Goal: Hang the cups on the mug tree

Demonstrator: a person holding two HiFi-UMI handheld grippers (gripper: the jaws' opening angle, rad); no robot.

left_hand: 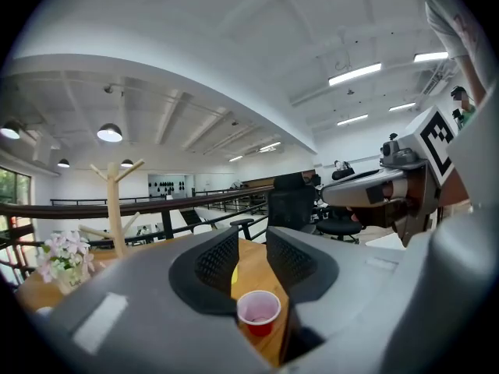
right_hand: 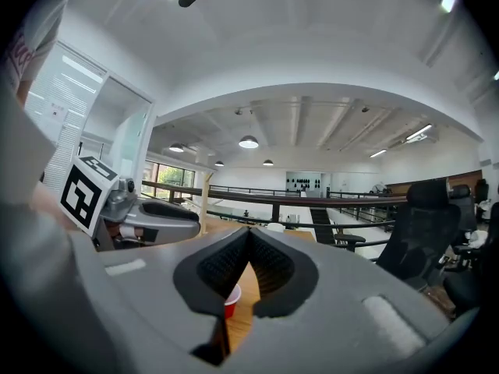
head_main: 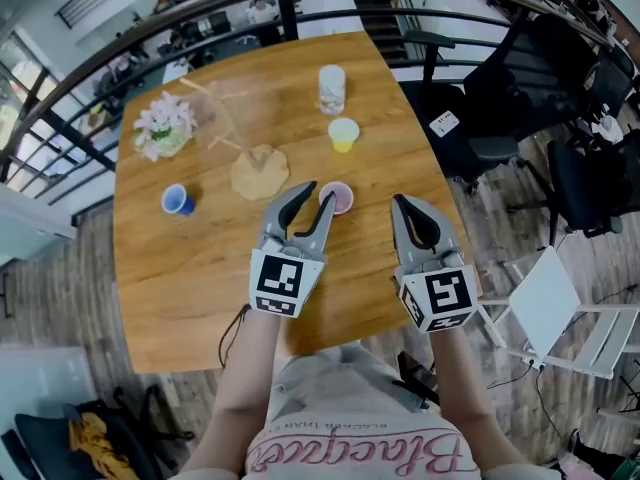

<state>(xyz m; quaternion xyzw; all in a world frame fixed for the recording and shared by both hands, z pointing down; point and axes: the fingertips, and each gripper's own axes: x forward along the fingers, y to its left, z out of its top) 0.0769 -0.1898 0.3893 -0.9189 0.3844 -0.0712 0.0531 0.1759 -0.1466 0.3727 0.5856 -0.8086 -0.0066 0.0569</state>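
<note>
On the round-cornered wooden table (head_main: 170, 288), the pale wooden mug tree (head_main: 258, 168) stands on its disc base near the middle, with no cup on the pegs that show. All four cups sit upright on the tabletop. A small red cup with a pale pink inside (head_main: 336, 197) stands just right of the tree's base. A small yellow cup (head_main: 343, 134) stands beyond it, and a taller pale cup (head_main: 332, 88) farther back. A small blue cup (head_main: 178, 201) is off to the tree's left, well apart from the others.

The left gripper (head_main: 320, 193) points level over the table with its jaws parted. In the left gripper view the red cup (left_hand: 258, 312) stands low in the gap ahead of the pads, and neither pad presses on it. The right gripper (head_main: 400, 203) hovers beside it, jaw tips pressed together on nothing.

A glass vase of pink and white flowers (head_main: 165, 123) stands left of the tree, near its branches. Black office chairs (head_main: 470, 118) crowd the table's right edge, and a dark railing (head_main: 120, 63) curves behind it.
</note>
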